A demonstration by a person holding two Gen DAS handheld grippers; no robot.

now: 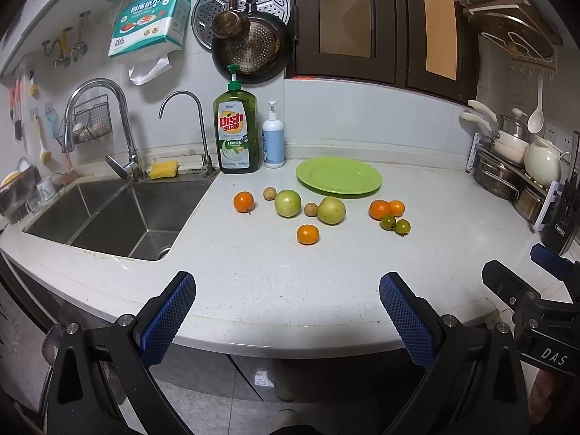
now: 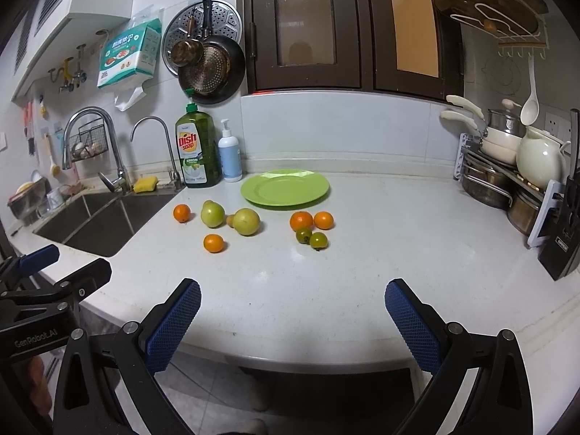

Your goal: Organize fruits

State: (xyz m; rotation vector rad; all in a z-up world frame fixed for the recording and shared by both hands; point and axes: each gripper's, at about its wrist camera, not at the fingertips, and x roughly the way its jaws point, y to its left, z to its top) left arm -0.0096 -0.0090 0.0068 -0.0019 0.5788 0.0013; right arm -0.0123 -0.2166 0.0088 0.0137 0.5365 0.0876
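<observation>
A green plate [image 1: 339,175] [image 2: 285,187] lies bare at the back of the white counter. In front of it are scattered fruits: two pale green apples [image 1: 288,203] [image 1: 331,210], several tangerines [image 1: 243,201] [image 1: 307,234] [image 1: 379,209], two small brown longans [image 1: 269,193], and two green cherry tomatoes [image 1: 402,226] [image 2: 318,240]. My left gripper [image 1: 286,282] hovers open at the counter's front edge, well short of the fruit. My right gripper [image 2: 291,290] is likewise open and holds nothing, and it shows at the right of the left wrist view.
A steel sink [image 1: 116,214] with taps sits at the left. Dish soap [image 1: 237,134] and a white pump bottle [image 1: 273,137] stand behind the fruit. A rack of pots [image 2: 507,174] and a knife block [image 2: 562,246] crowd the right side.
</observation>
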